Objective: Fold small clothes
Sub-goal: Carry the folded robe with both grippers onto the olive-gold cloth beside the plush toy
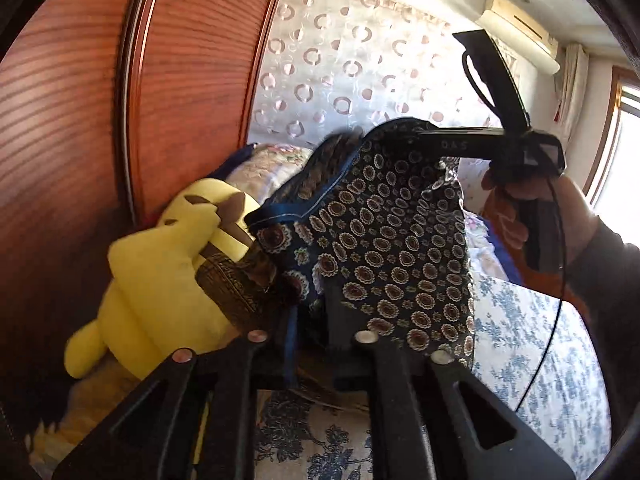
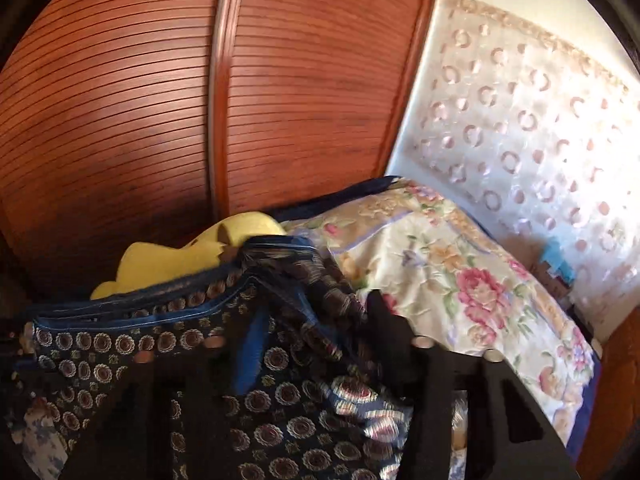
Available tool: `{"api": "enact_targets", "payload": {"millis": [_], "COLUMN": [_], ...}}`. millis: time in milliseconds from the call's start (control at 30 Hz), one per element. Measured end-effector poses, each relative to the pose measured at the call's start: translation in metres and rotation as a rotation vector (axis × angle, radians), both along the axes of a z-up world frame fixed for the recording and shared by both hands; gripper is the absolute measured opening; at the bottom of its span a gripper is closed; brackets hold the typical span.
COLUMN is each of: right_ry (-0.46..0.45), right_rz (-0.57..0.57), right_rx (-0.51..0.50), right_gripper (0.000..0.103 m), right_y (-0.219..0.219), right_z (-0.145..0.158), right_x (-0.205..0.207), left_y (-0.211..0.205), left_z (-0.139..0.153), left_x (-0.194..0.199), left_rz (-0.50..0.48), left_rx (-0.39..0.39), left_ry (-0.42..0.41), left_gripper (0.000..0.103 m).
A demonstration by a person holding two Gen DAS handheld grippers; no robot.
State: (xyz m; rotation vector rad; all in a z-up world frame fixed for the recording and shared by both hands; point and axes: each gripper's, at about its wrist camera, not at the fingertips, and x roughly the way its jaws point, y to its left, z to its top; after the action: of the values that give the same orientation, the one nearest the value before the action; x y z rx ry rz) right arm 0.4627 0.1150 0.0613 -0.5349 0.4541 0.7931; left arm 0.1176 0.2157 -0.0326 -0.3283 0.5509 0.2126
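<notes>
A small dark navy garment [image 1: 384,240] printed with round floral medallions and edged in blue trim hangs in the air above the bed. My left gripper [image 1: 308,300] is shut on its lower corner. My right gripper [image 1: 400,130] is shut on its top edge, higher up and farther from me, with the hand behind it. In the right wrist view the same garment [image 2: 256,380] drapes over my right gripper [image 2: 320,304] and hides the left finger.
A yellow plush toy [image 1: 160,280] lies at the left against the wooden wardrobe [image 1: 80,120]. A floral quilt [image 2: 460,272] is piled at the bed's head. The blue-flowered bedsheet [image 1: 520,340] lies below. A patterned curtain [image 1: 340,60] hangs behind.
</notes>
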Motion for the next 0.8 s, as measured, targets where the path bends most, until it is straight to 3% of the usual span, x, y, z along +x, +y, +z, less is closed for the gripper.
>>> {"api": "enact_targets", "payload": {"millis": [100,167,233,267,300,467,600,800], "right_ry": [0.025,0.025,0.026,0.027,0.028,0.021,0.024,0.027], "right_rz": [-0.021,-0.046,-0.066,-0.074,-0.084,-0.106,-0.125,-0.207], "right_rx": [0.048,0.074,0.094,0.102,0.109,0.146,0.185,0.239], "right_gripper": [0.063,0.066,0.068,0.07,0.071,0.074,0.081,0.081], "right_y": [-0.011,-0.021,-0.028,-0.032,-0.037,-0.064,-0.096,-0.157], "right_z": [0.007,0.009,0.011,0.012,0.01,-0.002,-0.012,-0.024], "right_x": [-0.016,-0.02,-0.024,-0.028,-0.033,-0.087,-0.13,-0.196], "left_y": [-0.005,-0.008,-0.005,-0.005,-0.008,-0.024,-0.038,-0.07], "left_z": [0.006,0.014,0.016,0.019,0.023,0.035,0.04,0.046], "left_x": [-0.011,-0.016,-0.016,-0.018,-0.022,-0.031,-0.037,-0.044], "left_rz": [-0.004,-0.009,-0.017,-0.021,-0.027,-0.042,-0.065,-0.145], "left_rx": [0.033,0.057,0.076,0.089,0.102,0.166,0.189,0.195], "left_ry": [-0.008,-0.017,-0.02,-0.027,-0.041,-0.041,-0.053,-0.075], "left_gripper": [0.042,0.044,0.056,0.072,0.081,0.083,0.083,0.083]}}
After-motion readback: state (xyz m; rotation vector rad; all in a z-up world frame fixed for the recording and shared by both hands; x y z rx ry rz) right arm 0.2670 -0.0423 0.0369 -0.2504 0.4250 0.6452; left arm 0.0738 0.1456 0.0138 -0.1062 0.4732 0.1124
